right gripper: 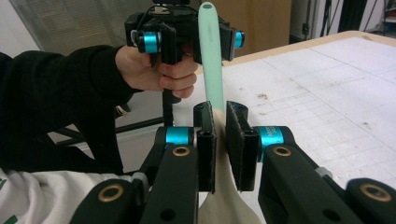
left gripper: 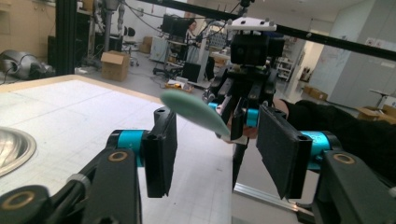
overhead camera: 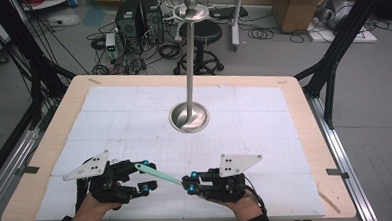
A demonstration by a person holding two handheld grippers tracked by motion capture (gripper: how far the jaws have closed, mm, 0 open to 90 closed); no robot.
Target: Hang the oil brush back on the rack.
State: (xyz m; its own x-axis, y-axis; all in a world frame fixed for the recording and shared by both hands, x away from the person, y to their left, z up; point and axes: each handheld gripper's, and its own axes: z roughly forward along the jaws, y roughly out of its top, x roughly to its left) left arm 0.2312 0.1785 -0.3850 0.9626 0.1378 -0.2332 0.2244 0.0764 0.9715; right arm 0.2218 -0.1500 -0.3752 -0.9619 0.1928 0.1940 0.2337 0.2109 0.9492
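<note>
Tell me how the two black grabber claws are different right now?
The right gripper has its jaws pinched on the pale green and cream spatula-like stick, near its cream end. The left gripper has its jaws wider apart, with the stick's green tip between them but no pad touching it. Both are black with blue knobs, each held in a hand, and they point at each other above the white gridded mat.
</note>
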